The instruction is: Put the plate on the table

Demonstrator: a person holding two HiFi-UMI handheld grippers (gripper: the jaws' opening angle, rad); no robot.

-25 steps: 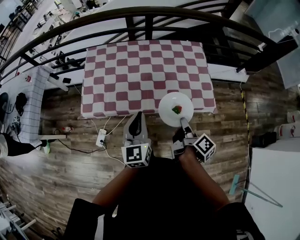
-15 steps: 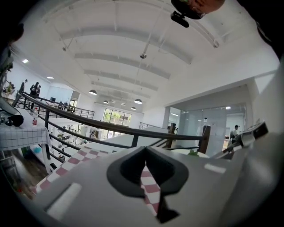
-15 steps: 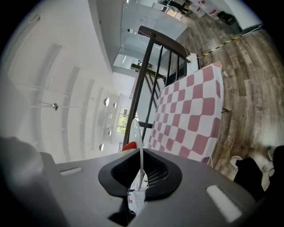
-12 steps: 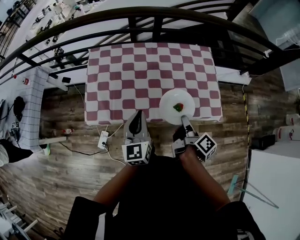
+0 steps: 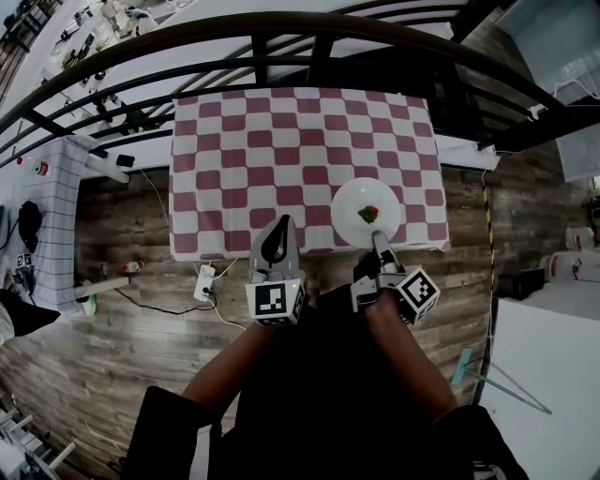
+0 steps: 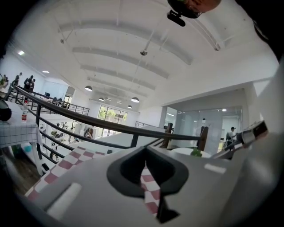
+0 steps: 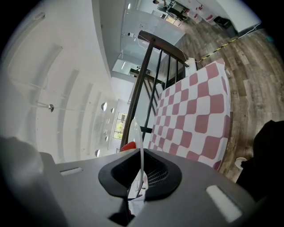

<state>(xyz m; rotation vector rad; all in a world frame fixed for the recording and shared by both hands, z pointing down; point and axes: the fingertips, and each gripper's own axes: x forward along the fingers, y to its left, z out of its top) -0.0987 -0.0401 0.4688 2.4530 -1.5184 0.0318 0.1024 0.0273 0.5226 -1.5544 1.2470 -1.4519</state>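
A round white plate (image 5: 356, 202) with a small red and green piece of food (image 5: 368, 214) on it hangs over the near right part of the red-and-white checkered table (image 5: 281, 150). My right gripper (image 5: 378, 243) is shut on the plate's near rim. In the right gripper view the plate (image 7: 137, 133) shows edge-on, standing between the jaws of the right gripper (image 7: 141, 154), the table (image 7: 195, 111) beyond. My left gripper (image 5: 279, 230) is shut and holds nothing, just short of the table's near edge. In the left gripper view the left gripper (image 6: 147, 153) points at the checkered cloth (image 6: 148, 188), the plate (image 6: 184, 151) to its right.
A black railing (image 5: 281, 23) curves behind the table. A white power strip (image 5: 204, 279) with cables lies on the wooden floor (image 5: 112, 337) by the table's near left corner. A grid-patterned table (image 5: 56, 216) stands at the left.
Both grippers have moved forward toward the table. The plate now reaches farther over the table's near right edge, still in the right gripper.
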